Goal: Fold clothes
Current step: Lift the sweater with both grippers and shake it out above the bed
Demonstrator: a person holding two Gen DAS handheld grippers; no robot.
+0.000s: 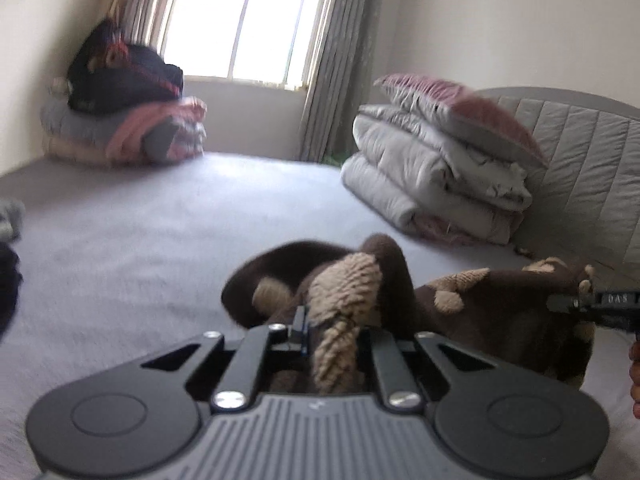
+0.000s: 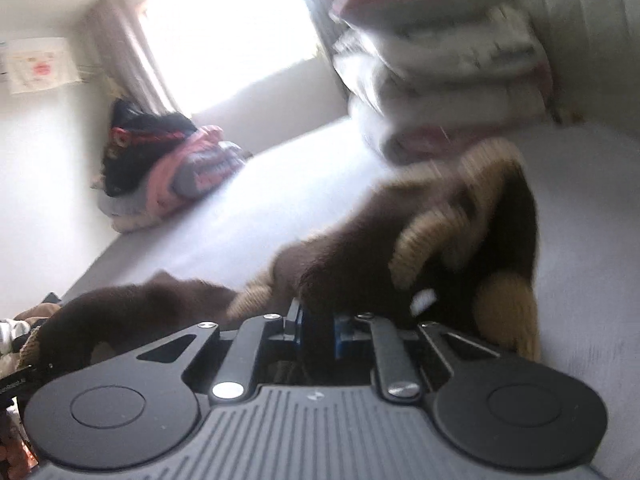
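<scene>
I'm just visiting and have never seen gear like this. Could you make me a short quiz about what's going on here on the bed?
1. True or false: the left gripper is shut on the brown garment.
2. What lies stacked by the headboard? A) books B) folded quilts C) shoes
3. Fill in: the garment's tan parts have a ______ knit texture.

Key: 1 true; 2 B; 3 ribbed. The right gripper is also shut on the same garment, and the pile of clothes sits in the far corner under the window.
</scene>
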